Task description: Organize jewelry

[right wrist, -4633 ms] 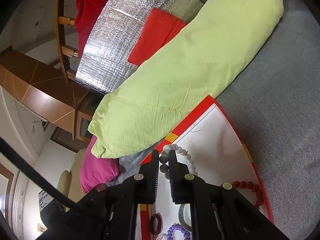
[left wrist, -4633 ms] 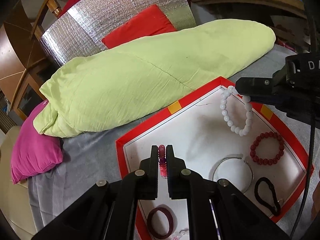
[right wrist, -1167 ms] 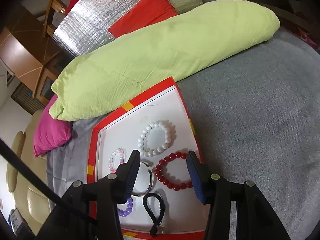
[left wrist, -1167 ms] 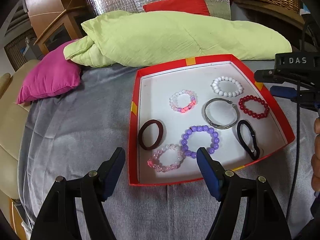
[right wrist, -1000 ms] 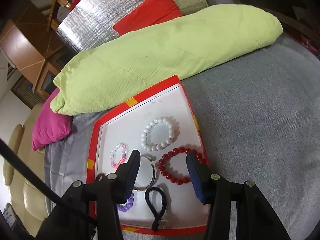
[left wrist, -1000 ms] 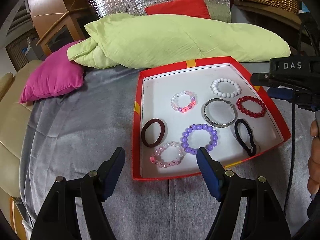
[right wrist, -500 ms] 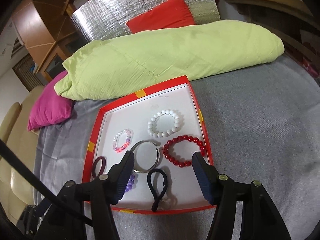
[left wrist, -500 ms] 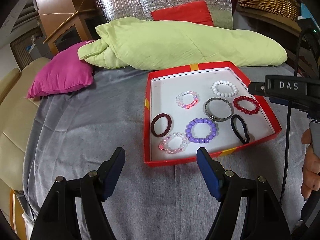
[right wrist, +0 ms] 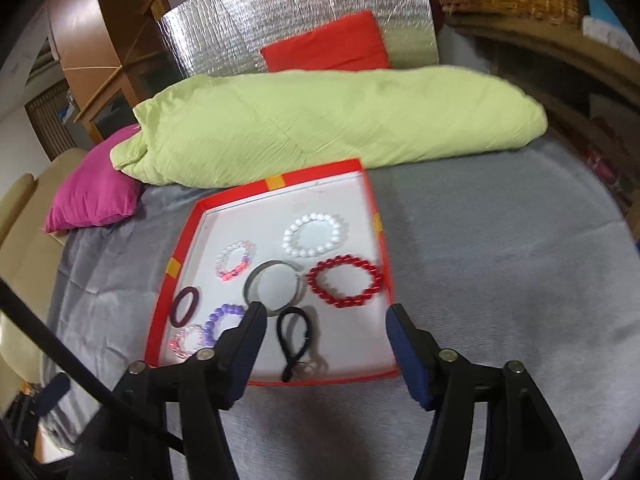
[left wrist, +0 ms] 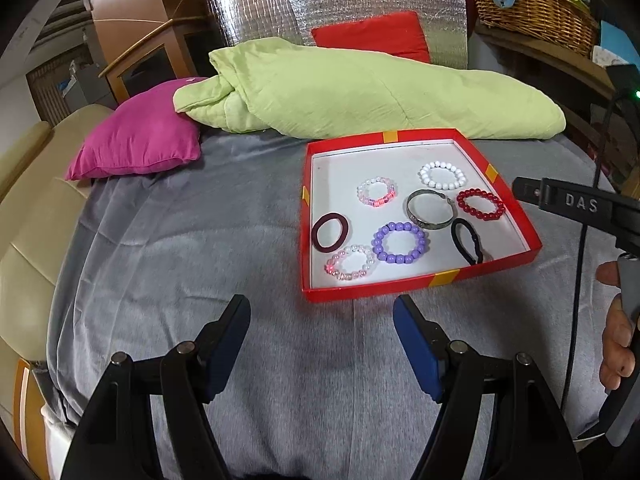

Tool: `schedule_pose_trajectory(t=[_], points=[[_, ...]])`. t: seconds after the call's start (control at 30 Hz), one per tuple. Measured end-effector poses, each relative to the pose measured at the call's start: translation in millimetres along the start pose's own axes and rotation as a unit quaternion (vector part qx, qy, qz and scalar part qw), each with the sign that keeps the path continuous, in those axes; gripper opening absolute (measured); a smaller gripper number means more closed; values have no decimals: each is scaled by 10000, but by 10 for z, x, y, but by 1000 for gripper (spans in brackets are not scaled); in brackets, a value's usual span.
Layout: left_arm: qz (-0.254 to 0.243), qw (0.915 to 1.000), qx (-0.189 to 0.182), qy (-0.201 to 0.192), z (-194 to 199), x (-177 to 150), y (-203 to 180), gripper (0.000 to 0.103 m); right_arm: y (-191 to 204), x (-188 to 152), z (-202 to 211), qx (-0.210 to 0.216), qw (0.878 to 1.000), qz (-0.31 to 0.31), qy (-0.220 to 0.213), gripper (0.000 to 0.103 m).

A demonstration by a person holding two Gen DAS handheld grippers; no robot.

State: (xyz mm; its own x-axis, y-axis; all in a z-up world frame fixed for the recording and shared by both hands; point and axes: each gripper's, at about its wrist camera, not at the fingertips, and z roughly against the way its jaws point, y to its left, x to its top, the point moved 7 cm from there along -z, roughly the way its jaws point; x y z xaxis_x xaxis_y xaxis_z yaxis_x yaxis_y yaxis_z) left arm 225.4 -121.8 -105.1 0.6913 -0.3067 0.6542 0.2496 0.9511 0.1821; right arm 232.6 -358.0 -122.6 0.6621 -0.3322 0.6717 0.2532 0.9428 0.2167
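While the left gripper [left wrist: 322,322] hangs spread and empty over the grey bedcover [left wrist: 180,248], the right gripper [right wrist: 324,332], holding nothing, is widening above the near edge of the shallow red cardboard tray [right wrist: 320,380], where eight bracelets and hair bands lie apart on its white floor.

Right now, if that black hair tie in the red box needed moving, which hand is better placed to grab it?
Probably the right. The right gripper, jaws opening and empty, looks straight onto the black hair tie. The left gripper is open too, but short of the red box.
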Motion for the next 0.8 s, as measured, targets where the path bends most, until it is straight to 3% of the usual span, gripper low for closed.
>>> schedule_pose_trajectory(t=[0.8], points=[[5,9968,15,-796,1019,-128,188,75,66,-601,1281,-190,9904,561,-1245,73]])
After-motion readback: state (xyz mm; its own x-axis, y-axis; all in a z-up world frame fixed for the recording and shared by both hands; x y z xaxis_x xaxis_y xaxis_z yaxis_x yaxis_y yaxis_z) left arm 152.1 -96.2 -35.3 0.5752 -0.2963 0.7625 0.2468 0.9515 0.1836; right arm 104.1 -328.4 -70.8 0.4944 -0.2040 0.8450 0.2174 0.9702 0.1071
